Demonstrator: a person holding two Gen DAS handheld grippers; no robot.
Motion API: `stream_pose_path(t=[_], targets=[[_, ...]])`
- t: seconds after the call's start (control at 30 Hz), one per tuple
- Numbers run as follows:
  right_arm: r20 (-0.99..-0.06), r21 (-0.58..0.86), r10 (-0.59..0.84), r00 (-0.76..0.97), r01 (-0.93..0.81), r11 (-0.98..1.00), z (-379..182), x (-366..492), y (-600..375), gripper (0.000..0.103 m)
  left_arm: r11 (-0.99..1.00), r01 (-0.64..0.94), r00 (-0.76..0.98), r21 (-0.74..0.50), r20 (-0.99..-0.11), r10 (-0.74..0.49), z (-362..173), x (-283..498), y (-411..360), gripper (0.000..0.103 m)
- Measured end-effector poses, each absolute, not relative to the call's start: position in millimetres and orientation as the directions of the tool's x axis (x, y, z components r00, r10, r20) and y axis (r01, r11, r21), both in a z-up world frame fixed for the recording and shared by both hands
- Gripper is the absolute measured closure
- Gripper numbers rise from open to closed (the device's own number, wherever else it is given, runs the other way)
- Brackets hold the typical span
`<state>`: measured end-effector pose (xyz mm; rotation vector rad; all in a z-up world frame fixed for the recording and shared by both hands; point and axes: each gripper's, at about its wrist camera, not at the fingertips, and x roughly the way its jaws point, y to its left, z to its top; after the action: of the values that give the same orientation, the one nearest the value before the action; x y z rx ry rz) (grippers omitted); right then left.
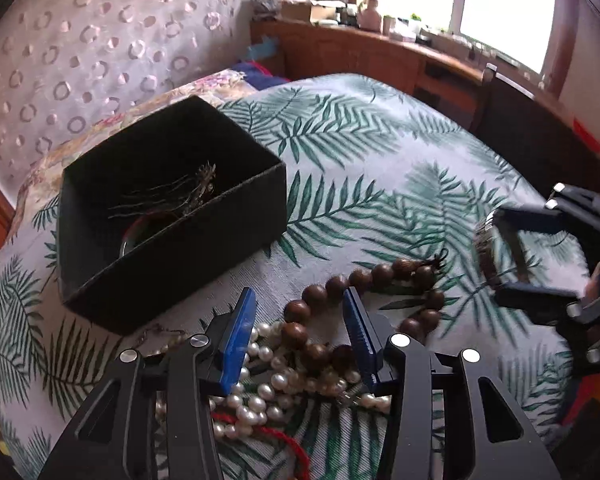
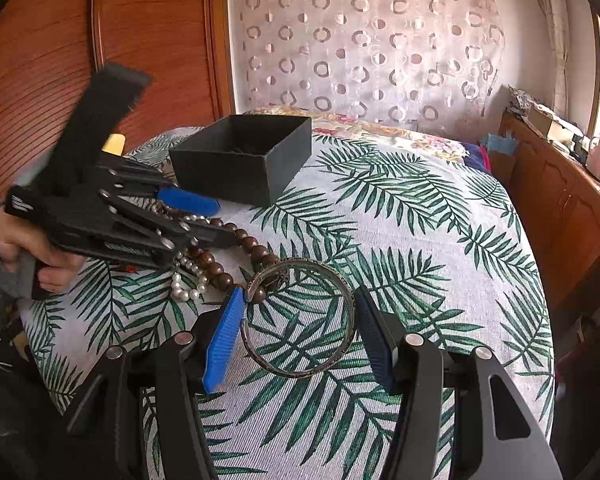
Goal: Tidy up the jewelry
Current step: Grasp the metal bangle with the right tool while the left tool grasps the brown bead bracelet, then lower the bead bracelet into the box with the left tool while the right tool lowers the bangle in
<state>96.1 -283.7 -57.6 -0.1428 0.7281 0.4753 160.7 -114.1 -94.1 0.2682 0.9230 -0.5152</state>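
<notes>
A brown wooden bead bracelet [image 1: 380, 272] [image 2: 256, 250] lies on a tangle of pearl strands [image 1: 260, 396] [image 2: 188, 292] with a red cord [image 1: 284, 440]. My left gripper [image 1: 299, 294] [image 2: 222, 222] points down over this pile. Its blue pads stand apart on either side of the beads without pressing on them. My right gripper [image 2: 299, 292] [image 1: 500, 254] is shut on a silver bangle [image 2: 324, 368] [image 1: 485, 252], held just above the cloth to the right of the pile. A black open box [image 1: 172, 248] [image 2: 228, 176] behind the pile holds thin dark jewelry [image 1: 180, 196] and a dark bangle [image 1: 136, 236].
Everything rests on a palm-leaf cloth [image 1: 380, 160] over a bed. A wooden cabinet [image 1: 360, 52] with clutter runs under the window. A patterned curtain [image 2: 360, 40] hangs behind the bed and wooden panels [image 2: 40, 60] stand at the left. A hand [image 2: 12, 240] grips the left tool.
</notes>
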Motion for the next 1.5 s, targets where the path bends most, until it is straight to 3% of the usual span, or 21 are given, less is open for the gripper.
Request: stream_pose_path(t=[0.07, 0.13, 0.17, 0.6, 1.03, 1.2, 1.5], targets=[[-0.664, 0.041, 0.372, 0.648, -0.466, 0.884, -56.0, 96.3, -284.4, 0.044, 0.846, 0.533, 0.491, 0.008, -0.818, -0.301, -95.6, 163.3, -114.4, 0.060], [-0.661, 0.042, 0.375, 0.650, -0.466, 0.884, -55.0, 95.8, -285.3, 0.044, 0.836, 0.549, 0.483, 0.008, -0.819, -0.309, -94.6, 163.4, -116.5, 0.084], [-0.659, 0.042, 0.375, 0.651, -0.466, 0.884, -54.4, 96.1, -285.7, 0.044, 0.831, 0.557, 0.476, 0.001, -0.820, -0.318, -93.2, 162.5, -117.1, 0.091], [-0.612, 0.030, 0.381, 0.693, -0.460, 0.887, -28.8, 103.2, -286.2, 0.044, 0.836, 0.547, 0.611, -0.044, -0.662, -0.435, -14.9, 141.9, -105.3, 0.091], [-0.571, 0.006, 0.416, 0.708, -0.503, 0.865, -2.5, 132.5, -254.6, 0.044, 0.888, 0.459, 0.731, -0.023, -0.559, -0.392, 41.8, 158.6, -75.5, 0.091], [-0.561, 0.010, 0.431, 0.707, -0.515, 0.857, 3.6, 144.4, -241.9, 0.044, 0.906, 0.423, 0.755, -0.002, -0.553, -0.354, 43.3, 172.6, -67.5, 0.091], [-0.567, -0.002, 0.436, 0.699, -0.531, 0.848, 6.0, 161.3, -222.6, 0.044, 0.932, 0.362, 0.728, -0.011, -0.621, -0.290, 1.3, 198.0, -51.0, 0.091]])
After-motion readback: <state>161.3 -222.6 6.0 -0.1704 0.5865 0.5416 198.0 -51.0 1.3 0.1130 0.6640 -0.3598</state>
